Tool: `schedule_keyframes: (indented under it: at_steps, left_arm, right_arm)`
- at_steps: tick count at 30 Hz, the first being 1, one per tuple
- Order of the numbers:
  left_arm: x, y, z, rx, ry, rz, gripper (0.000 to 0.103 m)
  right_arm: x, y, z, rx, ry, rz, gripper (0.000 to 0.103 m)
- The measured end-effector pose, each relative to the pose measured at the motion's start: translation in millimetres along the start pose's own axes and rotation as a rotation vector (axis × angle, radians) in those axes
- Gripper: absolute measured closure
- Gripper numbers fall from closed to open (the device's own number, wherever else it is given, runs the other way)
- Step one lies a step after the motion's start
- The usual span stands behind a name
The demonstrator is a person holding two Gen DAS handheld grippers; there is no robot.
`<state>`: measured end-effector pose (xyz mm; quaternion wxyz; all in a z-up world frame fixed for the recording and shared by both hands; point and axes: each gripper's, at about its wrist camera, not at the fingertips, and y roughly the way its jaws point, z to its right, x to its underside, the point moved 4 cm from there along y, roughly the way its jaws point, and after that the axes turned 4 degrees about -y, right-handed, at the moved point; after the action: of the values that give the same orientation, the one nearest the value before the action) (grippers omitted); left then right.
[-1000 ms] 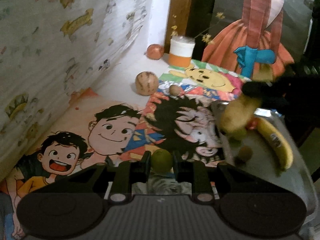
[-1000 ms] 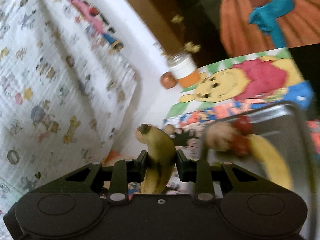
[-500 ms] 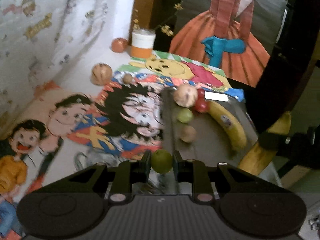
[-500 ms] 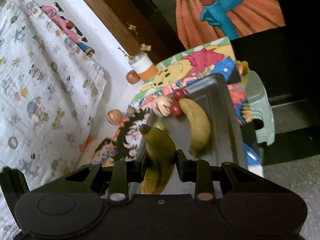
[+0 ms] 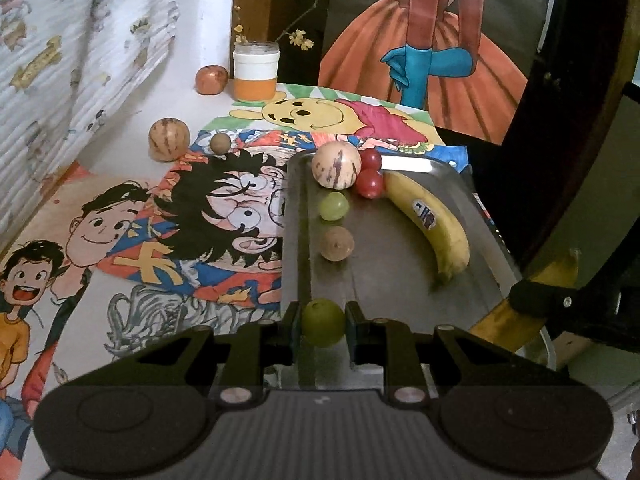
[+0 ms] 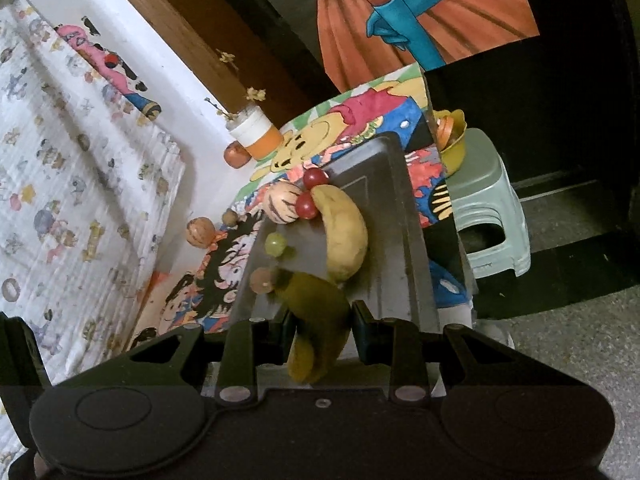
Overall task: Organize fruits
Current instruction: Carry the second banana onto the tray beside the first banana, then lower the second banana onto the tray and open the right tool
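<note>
You have carried both grippers over from the cartoon-printed table cover to the near end of the metal tray. A second ago the left wrist view looked across the cover toward the wall; now it looks down the tray's length. Your left gripper pinches a green grape just above the tray's near left corner. Your right gripper clamps a dark-skinned banana at its middle, over the tray's near end, at the right edge of the left wrist view.

Both fruits look ready to be set down, so this pair is probably close to placed. Already on the tray lie a yellow banana, a second green grape, a small brown fruit, two red grapes and a striped melon. Off the tray, far left, remain another striped melon, a small brown ball and an orange-red fruit beside the jar.

The yellow banana's blue sticker is too blurred to read.
</note>
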<state>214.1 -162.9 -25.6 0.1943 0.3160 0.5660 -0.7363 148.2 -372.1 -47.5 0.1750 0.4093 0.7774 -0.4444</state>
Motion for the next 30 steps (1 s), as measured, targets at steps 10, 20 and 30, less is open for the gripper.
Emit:
schedule_keyframes:
  at_steps: [10,20,30]
  left_arm:
    - [-9.2,25.7,9.9,-0.008,0.034,-0.019,0.078]
    - [-14.7,40.1,10.5,0.007,0.036,-0.028,0.078]
    - [-14.6,45.0,10.2,0.024,0.026,-0.028,0.078]
  right_arm:
    - [-11.3,22.4,14.1,-0.022,0.035,-0.014,0.070]
    - [-15.0,37.3,22.0,-0.026,0.070,-0.028,0.069]
    - [-13.9,41.1,24.0,-0.014,0.083,-0.033,0.066]
